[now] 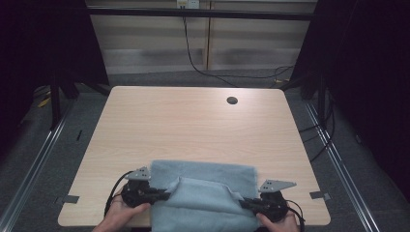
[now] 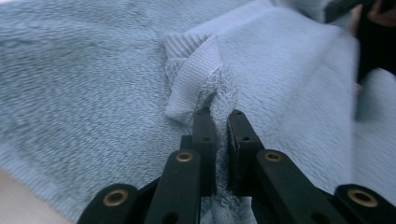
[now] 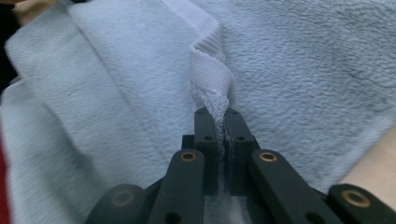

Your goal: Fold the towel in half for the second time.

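A light blue towel [image 1: 203,191] lies at the near edge of the wooden table [image 1: 193,125], with a fold of it drawn over its lower part. My left gripper [image 1: 162,195] is shut on the towel's left corner; in the left gripper view the hem [image 2: 198,74] bunches up between the black jaws of the left gripper [image 2: 219,116]. My right gripper [image 1: 244,203] is shut on the right corner, and the right gripper view has the woven hem [image 3: 212,77] pinched at the tips of the right gripper [image 3: 217,114]. A hand holds each gripper at the bottom edge.
A round cable hole [image 1: 232,100] sits near the table's far edge. Dark frame posts [image 1: 55,96] stand at the left and right, and cables [image 1: 193,58] run over the floor behind. Tape marks [image 1: 70,198] lie at the near corners.
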Available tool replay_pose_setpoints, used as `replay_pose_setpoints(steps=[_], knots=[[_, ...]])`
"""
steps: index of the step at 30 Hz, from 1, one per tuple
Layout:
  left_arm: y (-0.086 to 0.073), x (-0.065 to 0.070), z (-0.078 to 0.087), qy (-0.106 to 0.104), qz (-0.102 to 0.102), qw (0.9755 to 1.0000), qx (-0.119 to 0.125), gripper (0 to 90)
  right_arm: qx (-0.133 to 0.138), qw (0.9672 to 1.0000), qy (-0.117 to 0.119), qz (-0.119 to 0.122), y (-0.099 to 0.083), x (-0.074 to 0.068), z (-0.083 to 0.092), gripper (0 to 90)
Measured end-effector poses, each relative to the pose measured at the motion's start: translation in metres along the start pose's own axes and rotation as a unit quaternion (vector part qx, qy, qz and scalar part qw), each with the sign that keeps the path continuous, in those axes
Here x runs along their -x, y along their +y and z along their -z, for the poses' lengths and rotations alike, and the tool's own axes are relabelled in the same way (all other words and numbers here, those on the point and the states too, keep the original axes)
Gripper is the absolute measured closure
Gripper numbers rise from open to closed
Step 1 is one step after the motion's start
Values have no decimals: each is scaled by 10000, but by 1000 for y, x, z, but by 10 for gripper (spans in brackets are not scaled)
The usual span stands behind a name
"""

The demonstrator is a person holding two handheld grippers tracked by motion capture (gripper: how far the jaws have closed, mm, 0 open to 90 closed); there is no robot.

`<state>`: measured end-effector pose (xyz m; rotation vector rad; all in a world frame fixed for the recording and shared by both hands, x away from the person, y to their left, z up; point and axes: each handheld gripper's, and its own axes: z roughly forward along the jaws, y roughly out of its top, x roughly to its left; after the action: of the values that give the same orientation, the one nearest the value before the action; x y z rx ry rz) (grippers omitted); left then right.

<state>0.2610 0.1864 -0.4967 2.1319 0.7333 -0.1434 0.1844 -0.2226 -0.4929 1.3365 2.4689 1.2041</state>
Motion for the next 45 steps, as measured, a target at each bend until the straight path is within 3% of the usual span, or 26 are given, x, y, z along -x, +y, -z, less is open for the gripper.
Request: replay_pose_setpoints(steps=[1,2,3,8,12,13,17,21,22,24,28,33,37,39,42,45], knots=[[4,-5,-3,81,-29,10000,0,837,0,10000,0,0,0,0,0,868],[13,-17,-9,69,49,10000,27,838,-129,9996,-246,79,8,11,-4,868],[13,-17,-9,69,49,10000,27,838,-129,9996,-246,79,8,11,-4,868],[37,-47,-21,432,246,9986,172,838,77,9988,-452,-199,32,44,-20,868],[48,-72,-24,659,473,9962,332,835,88,9977,-639,-225,52,58,-34,868],[50,-84,-24,646,573,9955,378,831,52,9971,-740,-180,62,63,-40,868],[55,-100,-23,828,753,9924,509,831,42,9960,-879,-123,81,75,-55,869],[62,-109,-25,1001,749,9910,477,831,27,9952,-965,-152,95,84,-65,869],[68,-114,-26,1172,735,9892,484,831,-9,9946,-1020,-189,104,90,-71,869],[71,-118,-27,1209,710,9891,456,831,6,9943,-1041,-225,109,93,-75,869],[82,-134,-32,1268,920,9861,554,831,54,9919,-1190,-447,125,106,-86,869],[84,-140,-34,1256,998,9850,629,831,88,9899,-1312,-522,132,112,-92,870],[88,-144,-38,1327,1096,9825,708,831,299,9862,-1490,-656,133,116,-96,872],[92,-147,-43,1367,1173,9804,794,834,369,9811,-1719,-810,137,117,-100,873],[93,-148,-43,1352,1162,9810,763,835,307,9813,-1736,-773,139,118,-100,872],[94,-147,-39,1327,1107,9821,743,840,384,9831,-1603,-800,137,120,-98,872]])
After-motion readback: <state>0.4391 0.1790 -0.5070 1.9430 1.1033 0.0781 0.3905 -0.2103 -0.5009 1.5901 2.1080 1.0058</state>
